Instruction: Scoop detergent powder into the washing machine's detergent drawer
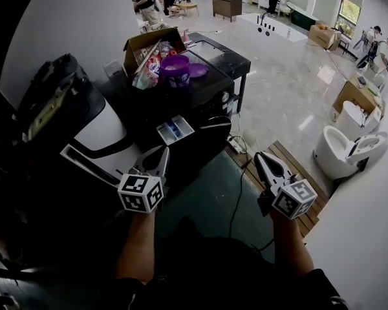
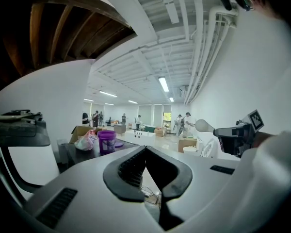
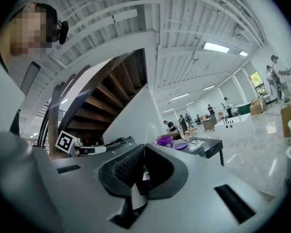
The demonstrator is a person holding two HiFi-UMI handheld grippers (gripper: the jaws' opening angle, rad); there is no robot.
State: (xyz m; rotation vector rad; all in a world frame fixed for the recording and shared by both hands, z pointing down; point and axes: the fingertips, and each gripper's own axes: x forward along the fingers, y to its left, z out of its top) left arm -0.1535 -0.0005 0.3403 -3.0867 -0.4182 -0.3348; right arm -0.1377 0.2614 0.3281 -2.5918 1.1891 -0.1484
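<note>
The right gripper (image 3: pixel 144 147) has its 2 jaws pressed tip to tip, gripping nothing. Past them a purple bucket (image 3: pixel 165 141) stands beside a black table (image 3: pixel 211 146); a wooden staircase (image 3: pixel 111 89) rises above.

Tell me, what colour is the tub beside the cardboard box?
The tub is purple; the head view shows it best.

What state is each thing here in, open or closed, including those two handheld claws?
Left gripper: shut, nothing between its jaws.
Right gripper: shut, nothing between its jaws.
Detergent drawer: appears pulled out.
Purple tub: open, lid off.
Purple lid: lying beside the tub.
Cardboard box: flaps open.
</note>
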